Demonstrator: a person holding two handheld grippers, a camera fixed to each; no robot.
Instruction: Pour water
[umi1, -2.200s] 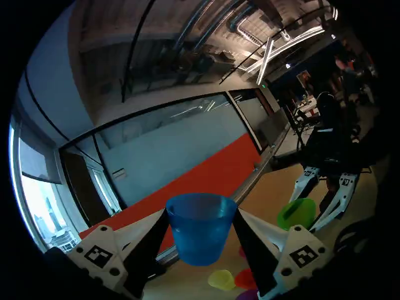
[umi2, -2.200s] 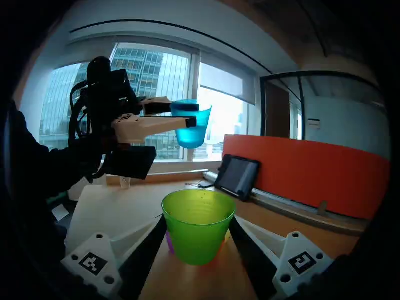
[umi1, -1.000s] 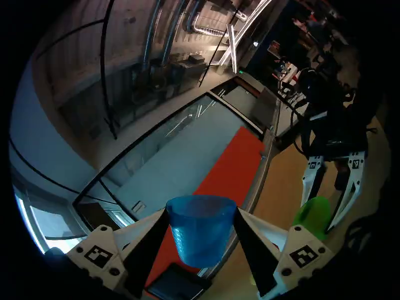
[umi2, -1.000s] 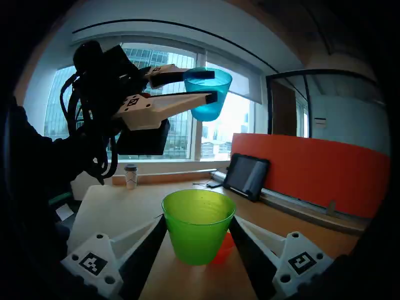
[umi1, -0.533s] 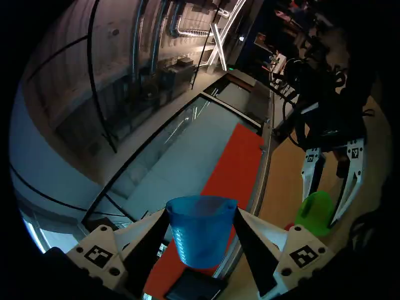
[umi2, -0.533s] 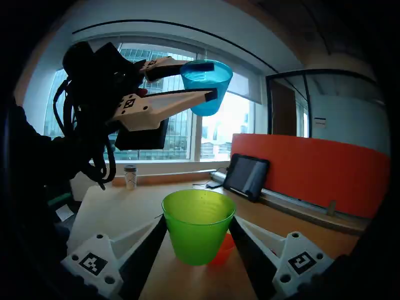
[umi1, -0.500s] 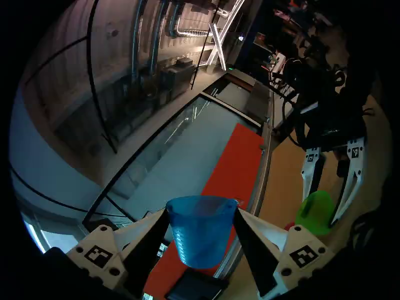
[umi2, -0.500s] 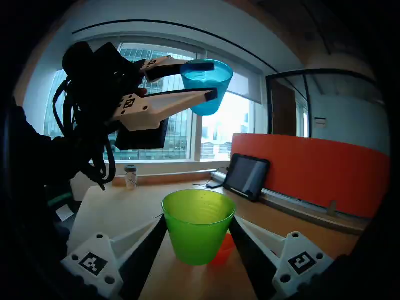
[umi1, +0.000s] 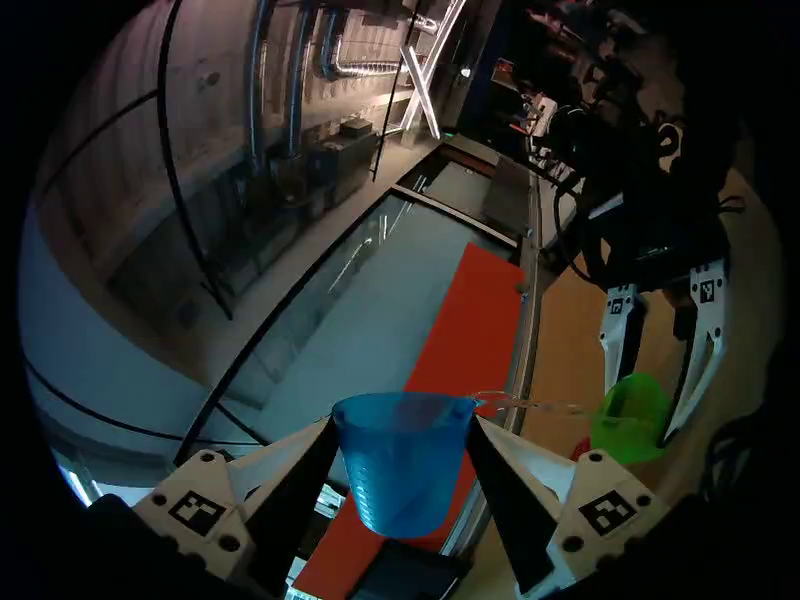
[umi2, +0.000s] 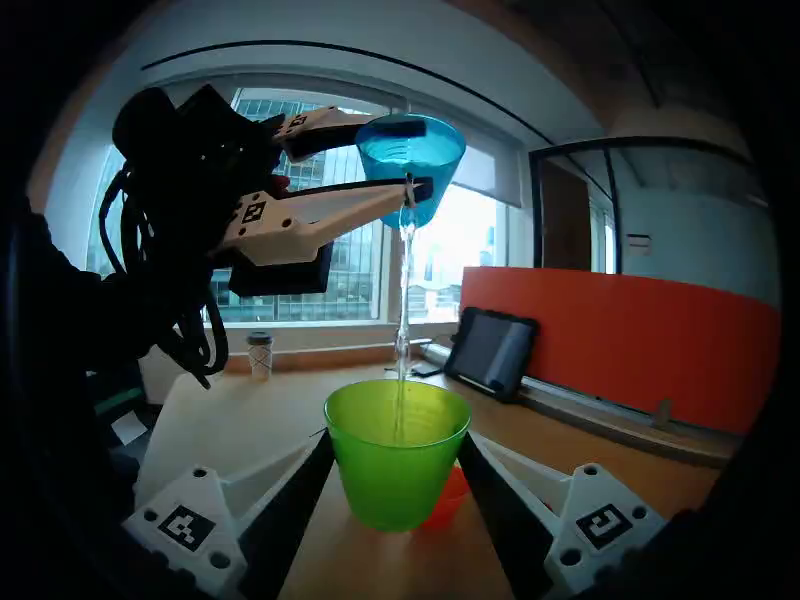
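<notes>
Held the blue cup (umi1: 403, 475) (umi2: 412, 170) between both fingers of the left hand-held gripper (umi1: 400, 430) (umi2: 416, 155), pads pressed on its sides just under the rim. Had it raised high over the worktop (umi2: 250, 405) and tipped sideways, lip lowest. Let a thin stream of water (umi2: 403, 300) (umi1: 535, 406) run from that lip straight down into the green cup (umi2: 397, 465) (umi1: 632, 415).

Gripped the green cup upright between both fingers of the right hand-held gripper (umi2: 397, 445) (umi1: 640, 412), mouth open upward, directly beneath the blue cup and well apart from it. Could not tell whether its base touched the worktop or hung just above it.

Seen from the right gripper view: an orange cup (umi2: 448, 495) low on the worktop just behind the green cup, mostly hidden by it. Farther back, a dark tablet (umi2: 485, 355) propped along the far edge of the worktop, beside the orange panel (umi2: 640, 340). Toward the far left corner, by the window (umi2: 340, 270), a small lidded cup (umi2: 260, 352) standing upright. A dark sleeve (umi2: 70, 330) and a tangle of black cables behind the left hand-held gripper.
</notes>
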